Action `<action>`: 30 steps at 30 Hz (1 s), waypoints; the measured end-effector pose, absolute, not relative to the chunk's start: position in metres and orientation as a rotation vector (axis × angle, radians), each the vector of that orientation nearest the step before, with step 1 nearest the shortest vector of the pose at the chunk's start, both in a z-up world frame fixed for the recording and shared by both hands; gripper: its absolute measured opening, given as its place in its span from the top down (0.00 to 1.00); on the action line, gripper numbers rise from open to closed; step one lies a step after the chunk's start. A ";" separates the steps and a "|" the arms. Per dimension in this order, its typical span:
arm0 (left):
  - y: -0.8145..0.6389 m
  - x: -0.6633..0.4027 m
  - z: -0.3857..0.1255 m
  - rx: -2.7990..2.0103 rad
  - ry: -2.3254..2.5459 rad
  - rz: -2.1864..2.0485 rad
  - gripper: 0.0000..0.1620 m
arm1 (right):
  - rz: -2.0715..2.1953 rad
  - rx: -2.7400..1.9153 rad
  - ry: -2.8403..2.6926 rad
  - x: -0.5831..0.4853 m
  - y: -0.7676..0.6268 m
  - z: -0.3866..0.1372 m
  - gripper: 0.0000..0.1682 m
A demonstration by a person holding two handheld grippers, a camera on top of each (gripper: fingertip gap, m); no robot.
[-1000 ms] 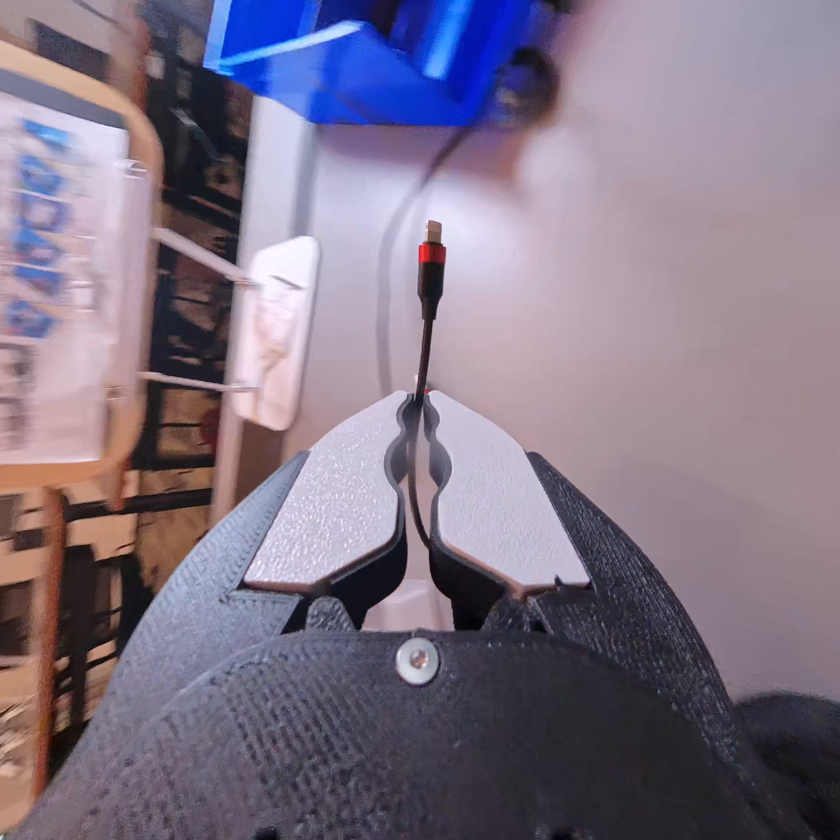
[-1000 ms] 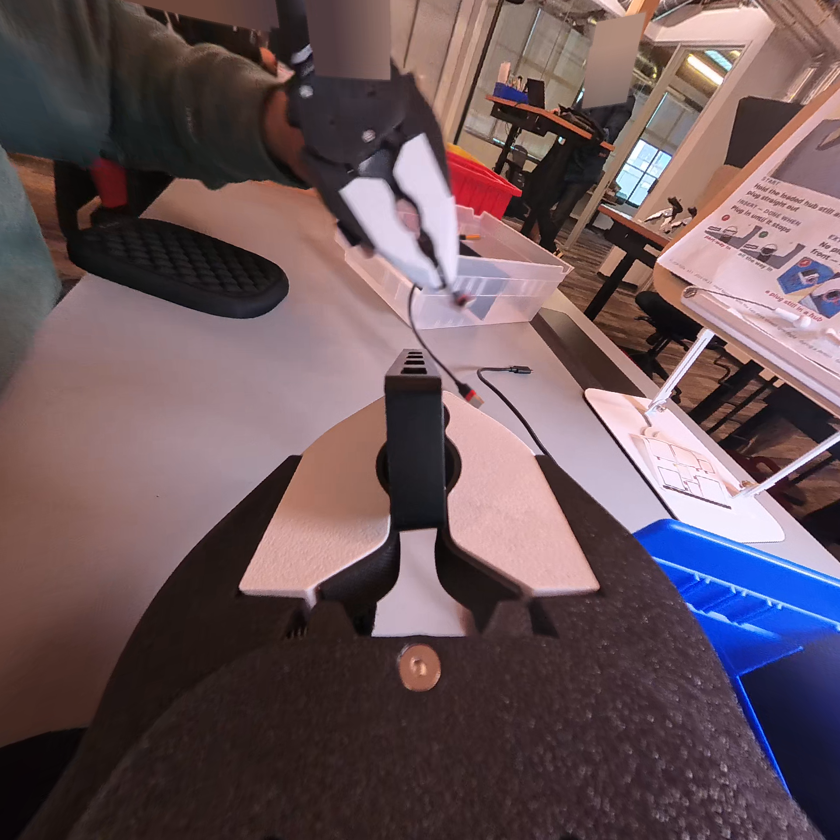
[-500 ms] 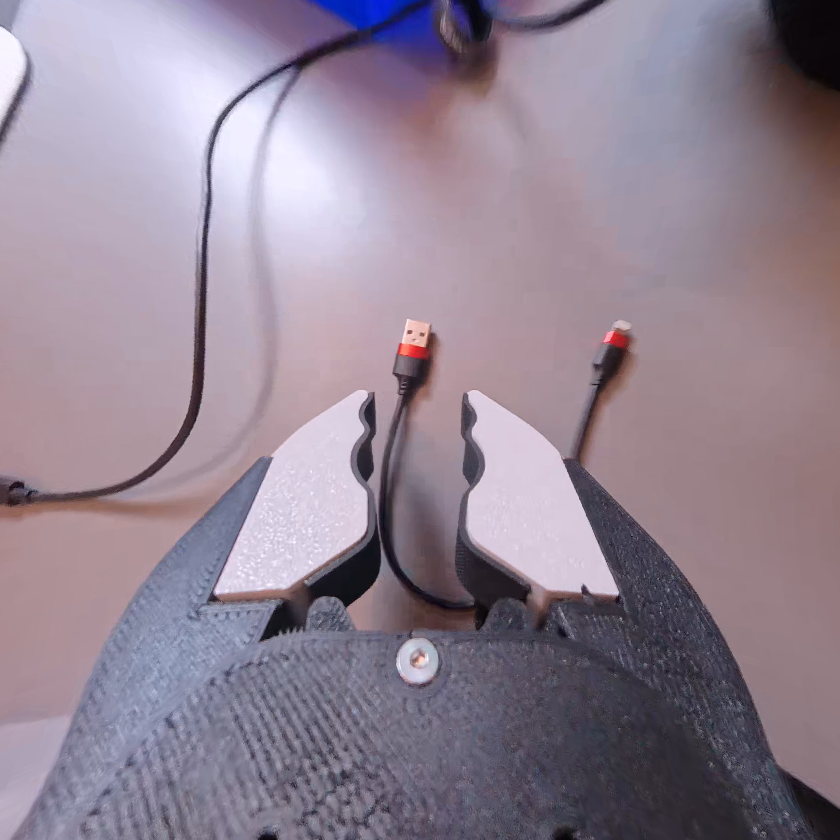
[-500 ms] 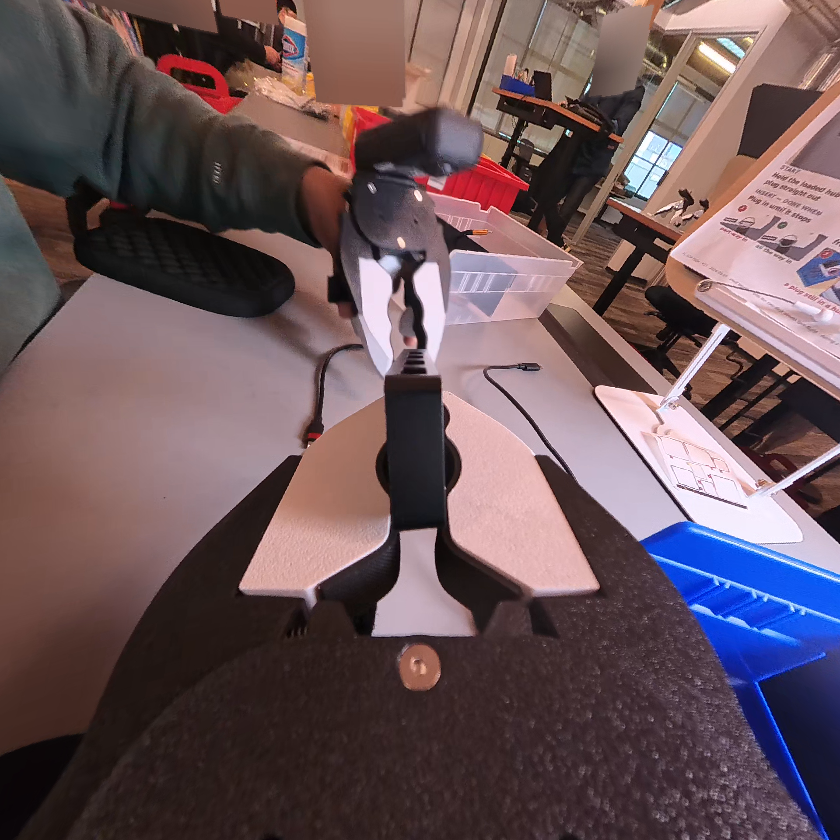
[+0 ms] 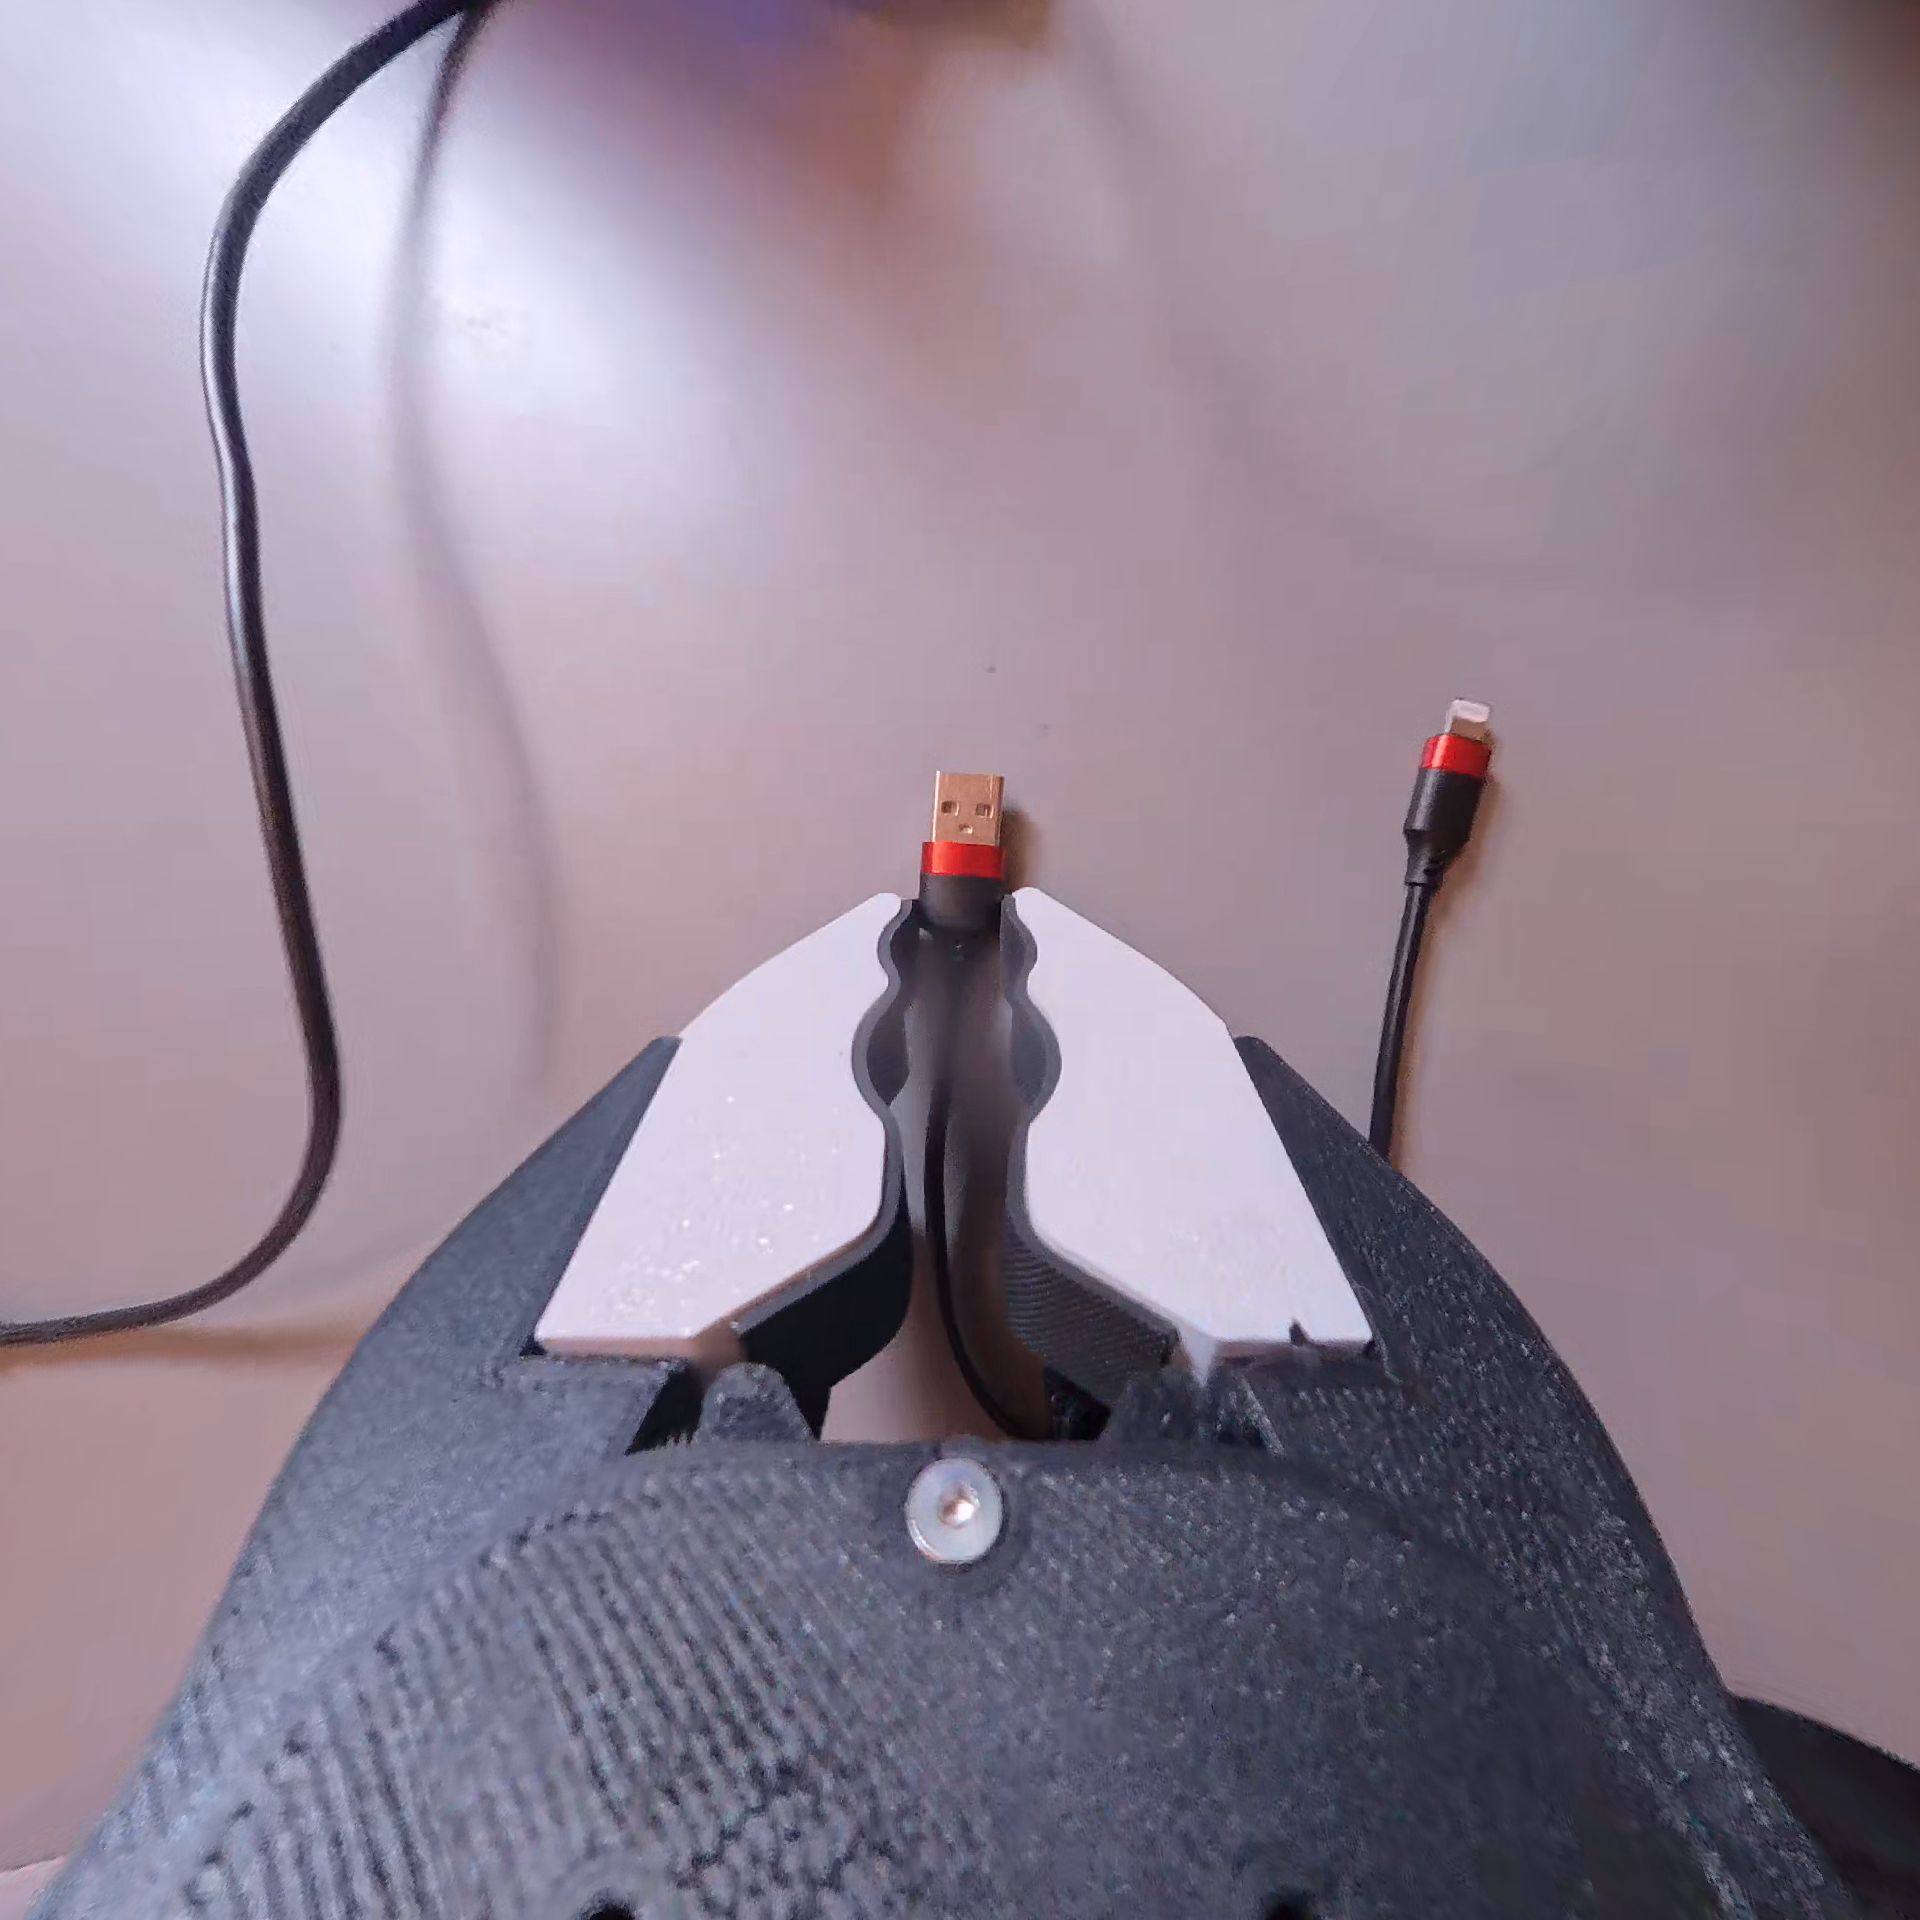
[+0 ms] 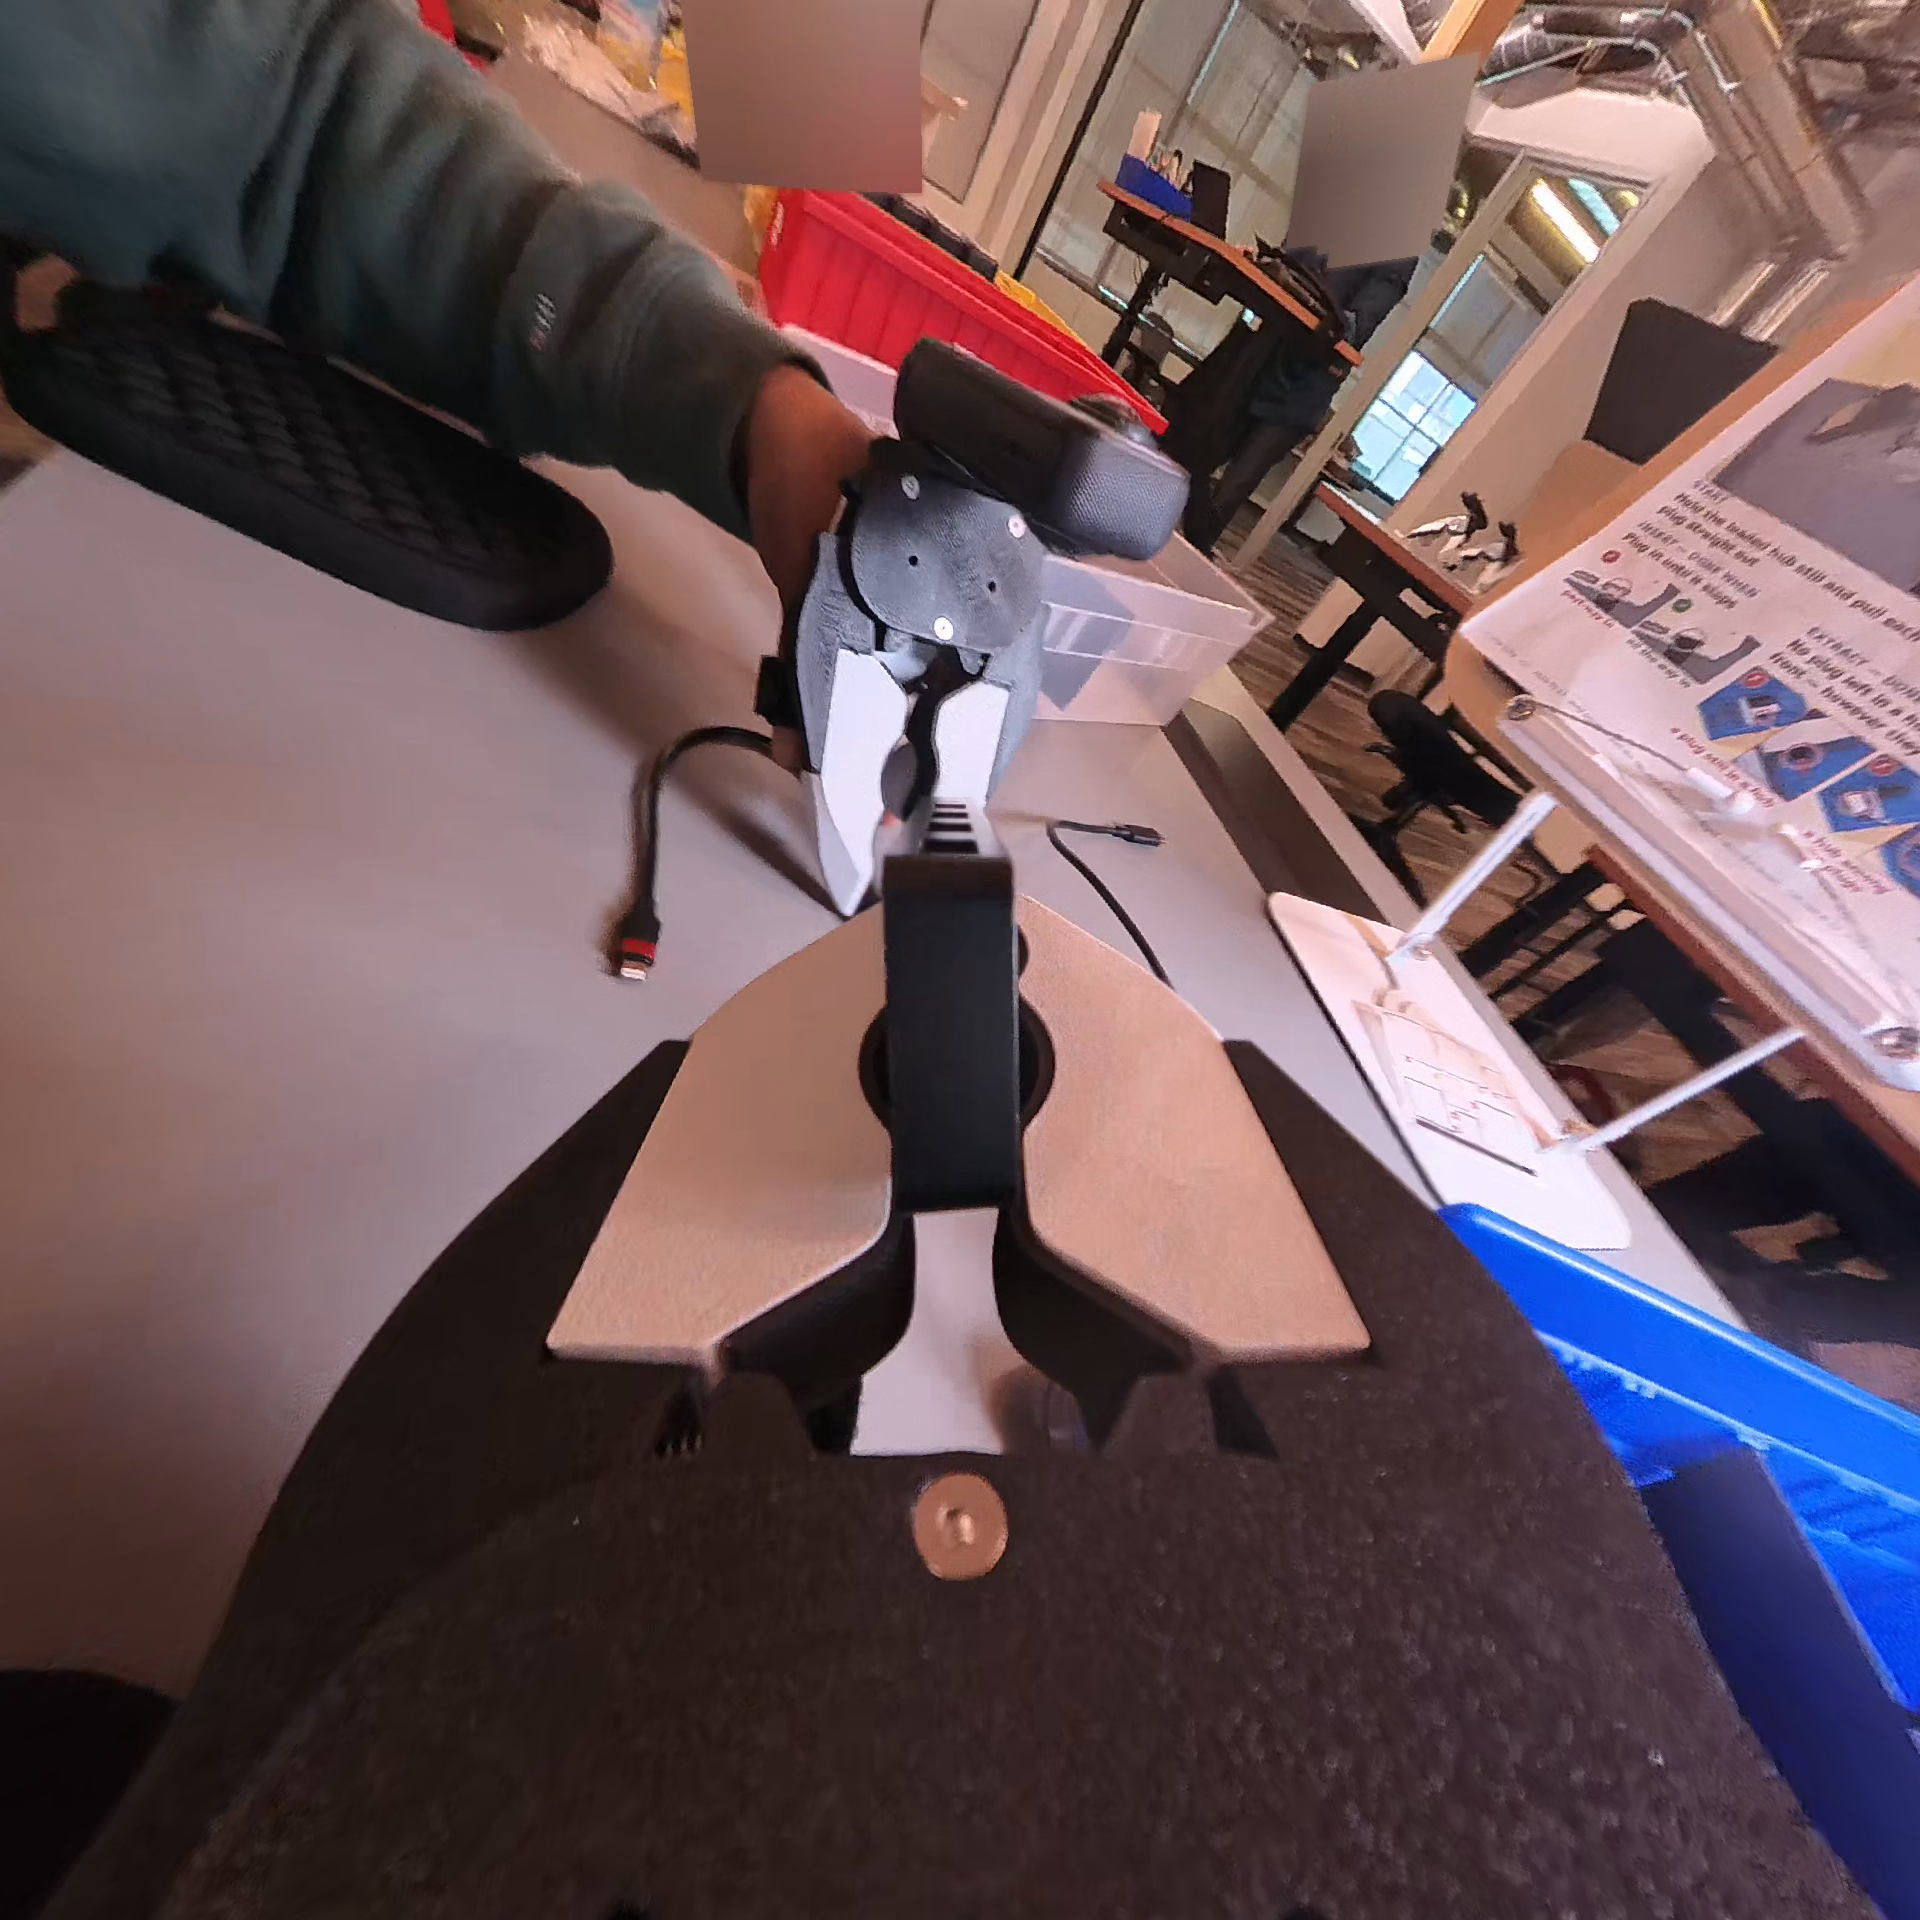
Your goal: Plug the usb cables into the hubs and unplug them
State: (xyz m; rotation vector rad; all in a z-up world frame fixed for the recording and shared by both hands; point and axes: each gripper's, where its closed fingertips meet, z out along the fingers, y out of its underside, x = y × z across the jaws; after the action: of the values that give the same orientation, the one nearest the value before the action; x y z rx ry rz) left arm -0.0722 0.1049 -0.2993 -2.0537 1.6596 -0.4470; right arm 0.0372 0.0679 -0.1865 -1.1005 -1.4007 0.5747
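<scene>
Left wrist view: the left tool [image 5: 961, 914] pinched the USB plug [image 5: 964, 831] over the bare grey bench [image 5: 1143, 416].

Right wrist view: the right tool [image 6: 951, 940] clamped the black hub [image 6: 951, 1039]; behind the bench stood a clear bin [image 6: 1143, 649] and office desks [image 6: 1226, 260].

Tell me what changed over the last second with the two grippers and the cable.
The left hand-held gripper let go of the red-collared black cable near its small plug, dropped to the grey table, opened, then shut on the gold USB-A plug at the cable's other end. The small plug now lies on the table. The right hand-held gripper kept its grip on the black USB hub; the loose black cable stayed put.
</scene>
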 end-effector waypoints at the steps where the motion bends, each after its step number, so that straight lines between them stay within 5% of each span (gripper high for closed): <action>1: 0.099 -0.068 -0.295 -2.044 1.629 -0.503 0.91 | 0.520 -1.094 -1.414 0.036 0.069 -0.189 0.93; 10: 0.059 -0.027 -0.236 -1.953 1.391 -0.923 0.91 | -0.148 -0.977 -1.596 0.019 0.086 -0.226 0.93; 30: 0.054 -0.029 -0.274 -2.179 1.362 -0.986 0.91 | -0.558 -0.764 -1.784 0.000 0.076 -0.262 0.93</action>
State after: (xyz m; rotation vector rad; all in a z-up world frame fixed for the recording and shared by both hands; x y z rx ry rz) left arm -0.0291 0.0543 -0.2745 -2.1791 1.3621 -0.9864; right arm -0.0004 0.0761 -0.2618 -0.7640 -1.7840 -0.5580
